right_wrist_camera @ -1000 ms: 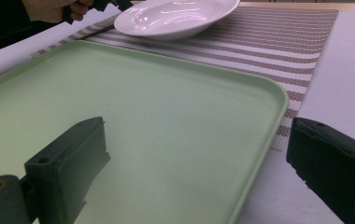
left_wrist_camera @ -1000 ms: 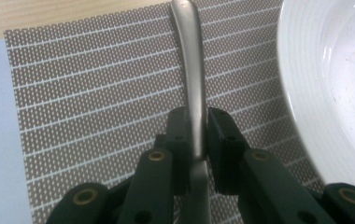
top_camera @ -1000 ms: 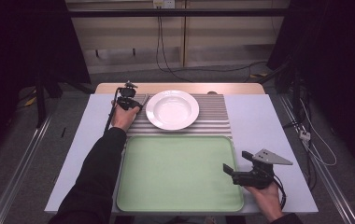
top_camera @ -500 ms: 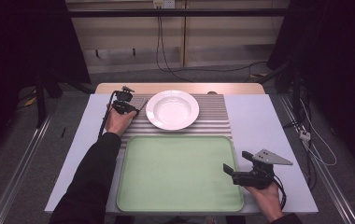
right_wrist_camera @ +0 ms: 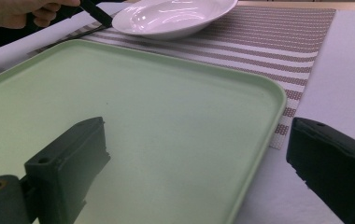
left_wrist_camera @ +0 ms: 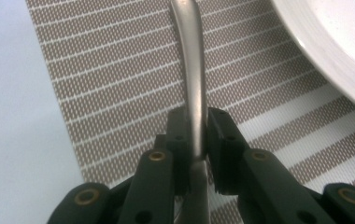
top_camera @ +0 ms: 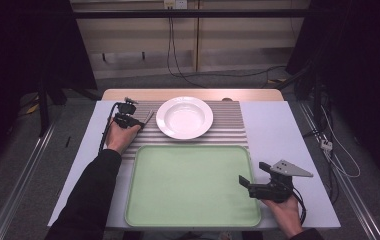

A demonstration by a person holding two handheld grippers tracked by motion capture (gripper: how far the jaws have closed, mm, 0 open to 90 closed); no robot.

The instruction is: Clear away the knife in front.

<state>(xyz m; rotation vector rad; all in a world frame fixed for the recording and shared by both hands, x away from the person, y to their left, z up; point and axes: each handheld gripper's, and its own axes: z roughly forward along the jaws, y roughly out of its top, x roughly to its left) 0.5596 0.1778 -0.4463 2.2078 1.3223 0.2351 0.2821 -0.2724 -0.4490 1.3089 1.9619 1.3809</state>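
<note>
Above, from the high view, your left tongs (top_camera: 140, 119) sit at the far left of the striped placemat (top_camera: 228, 125), just beside the white plate (top_camera: 184, 117); your left hand (top_camera: 120, 137) rests on the mat's left edge. Your left tongs are clenched on a slim metal utensil handle (left_wrist_camera: 192, 74), which runs forward from between the pads (left_wrist_camera: 179, 135) over the brown-and-white weave. Which kind of utensil it is cannot be told, since the working end is out of frame. The plate's rim (left_wrist_camera: 334, 51) curves through the upper right of the left gripper view, close to the handle but apart from it.

Nearer you, the pale green tray (top_camera: 193, 187) lies on the bench (top_camera: 288, 135), its far edge overlapping the placemat. Your right tongs (top_camera: 248, 181) hover at the tray's right rim, released, with nothing between the jaws; the grey three-cornered plate (top_camera: 290, 169) tops them and your right hand (top_camera: 285, 212) holds them from below. In the right gripper view the jaws stand wide apart, one over the tray's surface (right_wrist_camera: 157, 121), the other over the bench (right_wrist_camera: 353, 56) outside the rim. Beyond the tray, that view shows the plate (right_wrist_camera: 175, 16) on the placemat (right_wrist_camera: 283, 37), and your left hand (right_wrist_camera: 21, 11) at the upper left corner
</note>
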